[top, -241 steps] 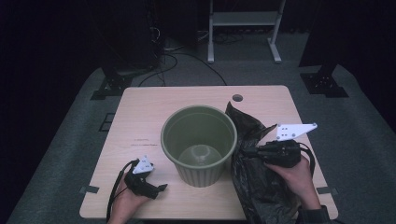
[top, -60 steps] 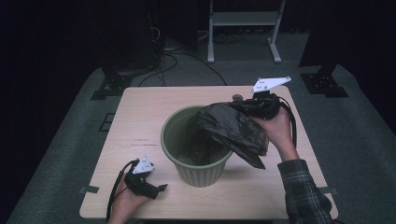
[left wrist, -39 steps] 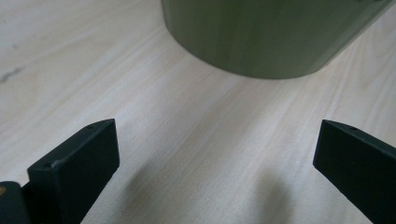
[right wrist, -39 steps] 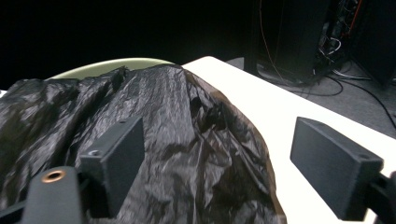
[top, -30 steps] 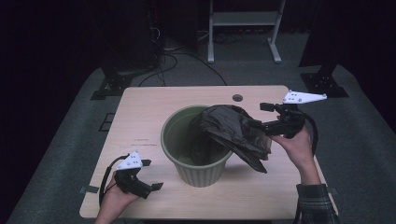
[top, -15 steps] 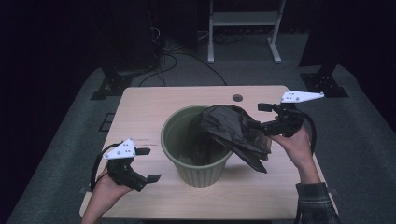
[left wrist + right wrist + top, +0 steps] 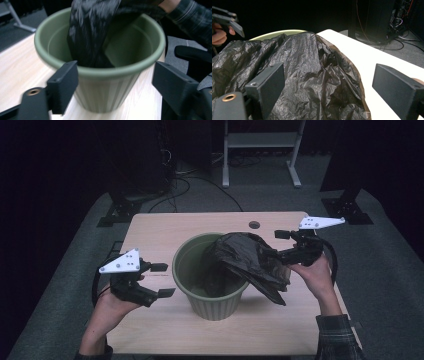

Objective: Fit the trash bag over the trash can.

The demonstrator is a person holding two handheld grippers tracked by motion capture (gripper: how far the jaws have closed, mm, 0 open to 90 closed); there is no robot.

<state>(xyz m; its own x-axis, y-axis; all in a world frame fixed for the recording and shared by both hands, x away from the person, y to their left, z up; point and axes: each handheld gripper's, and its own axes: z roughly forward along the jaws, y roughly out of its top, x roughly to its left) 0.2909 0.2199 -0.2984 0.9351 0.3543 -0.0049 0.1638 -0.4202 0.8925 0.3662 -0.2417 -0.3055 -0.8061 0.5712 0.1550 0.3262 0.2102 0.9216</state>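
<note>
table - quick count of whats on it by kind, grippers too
green bin: 1
black plastic bag, draped over the bin's rim: 1
grippers: 2, the left gripper and the right gripper
total: 4

Each black hand-held gripper (image 7: 161, 280) carries a white three-cornered plate and looping cable; the right sleeve (image 7: 337, 337) seems plaid.
</note>
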